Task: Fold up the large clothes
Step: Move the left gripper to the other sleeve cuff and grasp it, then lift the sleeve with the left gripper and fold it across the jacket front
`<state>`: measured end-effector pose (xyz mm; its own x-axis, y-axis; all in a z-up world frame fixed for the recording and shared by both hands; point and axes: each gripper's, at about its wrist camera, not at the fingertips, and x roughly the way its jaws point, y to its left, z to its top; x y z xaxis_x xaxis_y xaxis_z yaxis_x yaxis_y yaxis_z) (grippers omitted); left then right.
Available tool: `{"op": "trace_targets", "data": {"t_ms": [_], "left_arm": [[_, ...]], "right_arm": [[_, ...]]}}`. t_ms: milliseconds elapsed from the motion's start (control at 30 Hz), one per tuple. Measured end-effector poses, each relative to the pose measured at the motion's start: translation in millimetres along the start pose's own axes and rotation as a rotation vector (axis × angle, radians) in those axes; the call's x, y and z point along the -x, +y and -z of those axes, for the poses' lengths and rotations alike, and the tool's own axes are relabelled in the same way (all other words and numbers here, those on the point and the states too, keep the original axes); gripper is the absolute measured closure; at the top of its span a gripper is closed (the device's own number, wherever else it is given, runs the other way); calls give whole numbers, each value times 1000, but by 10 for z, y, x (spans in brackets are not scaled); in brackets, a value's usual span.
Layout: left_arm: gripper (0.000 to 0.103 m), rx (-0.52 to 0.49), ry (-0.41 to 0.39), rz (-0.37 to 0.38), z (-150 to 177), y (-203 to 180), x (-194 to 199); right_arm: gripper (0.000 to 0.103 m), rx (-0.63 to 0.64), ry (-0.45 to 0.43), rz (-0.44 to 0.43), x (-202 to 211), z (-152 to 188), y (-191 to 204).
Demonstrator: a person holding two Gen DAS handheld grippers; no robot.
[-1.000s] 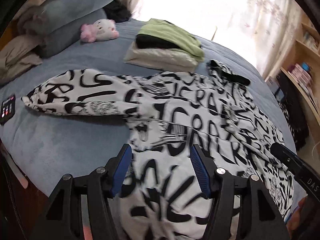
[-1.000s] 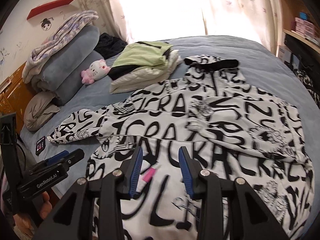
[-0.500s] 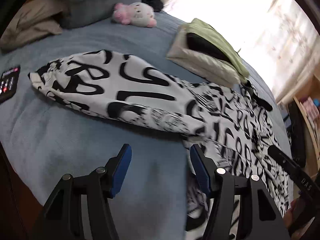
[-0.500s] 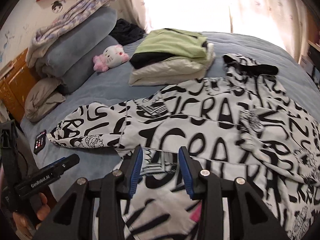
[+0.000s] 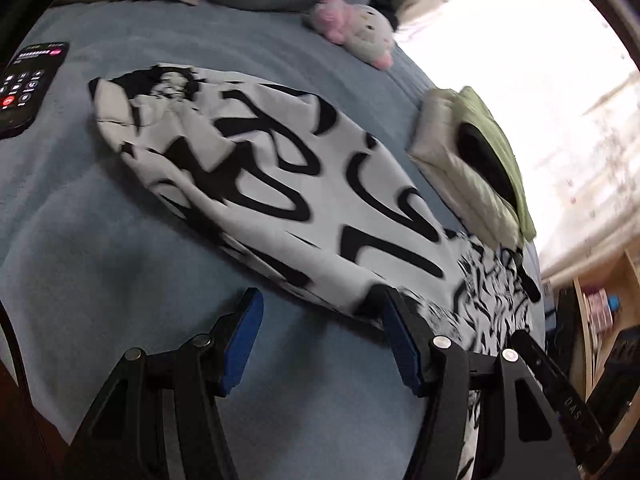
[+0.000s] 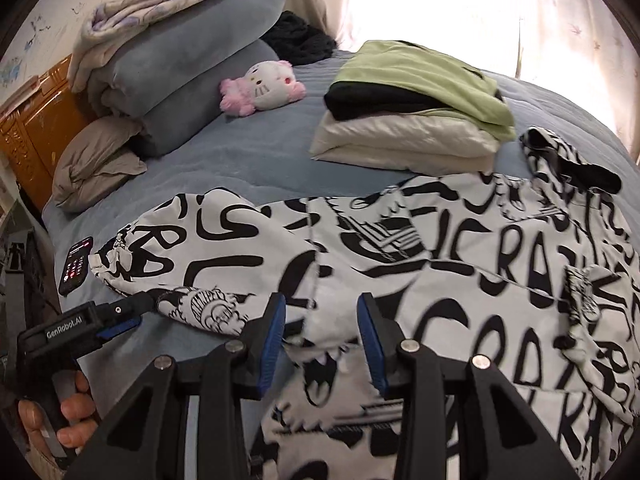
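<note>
- The white hooded jacket with black graffiti lettering (image 6: 460,264) lies spread flat on the blue quilted bedspread (image 6: 248,152), its one sleeve (image 5: 256,184) stretched out toward the bed's near edge.
- The left gripper (image 5: 320,336) is wide open and holds nothing; bare bedspread (image 5: 132,264) lies between its blue-padded fingers, with the sleeve's lower edge just beyond their tips.
- The right gripper (image 6: 320,332) is also open and empty, hovering over rumpled jacket fabric near the armpit seam.
- A black phone with a lit screen (image 5: 28,84) lies just beside the sleeve cuff.
- A folded stack of cream, black and green garments (image 6: 412,108) sits near the jacket's far edge.
- A pink-and-white plush toy (image 6: 264,84) rests by rolled blue blankets (image 6: 180,76).
</note>
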<state>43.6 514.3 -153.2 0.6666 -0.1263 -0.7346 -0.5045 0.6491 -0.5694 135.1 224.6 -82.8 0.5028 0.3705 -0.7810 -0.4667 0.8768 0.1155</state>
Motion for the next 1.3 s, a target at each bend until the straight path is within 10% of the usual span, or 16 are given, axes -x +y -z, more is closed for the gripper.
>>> {"op": "trace_targets", "data": {"t_ms": [1033, 1100, 1167, 1300], "left_arm": [[44, 139, -50, -35, -336, 630, 128], [54, 125, -64, -66, -430, 571, 52], [89, 107, -61, -129, -526, 491, -35], [97, 41, -136, -157, -597, 84, 166]], "right_arm": [[66, -72, 80, -86, -163, 175, -155], [66, -71, 83, -87, -167, 173, -157], [66, -77, 84, -90, -159, 165, -175], [66, -92, 63, -91, -40, 144, -245]]}}
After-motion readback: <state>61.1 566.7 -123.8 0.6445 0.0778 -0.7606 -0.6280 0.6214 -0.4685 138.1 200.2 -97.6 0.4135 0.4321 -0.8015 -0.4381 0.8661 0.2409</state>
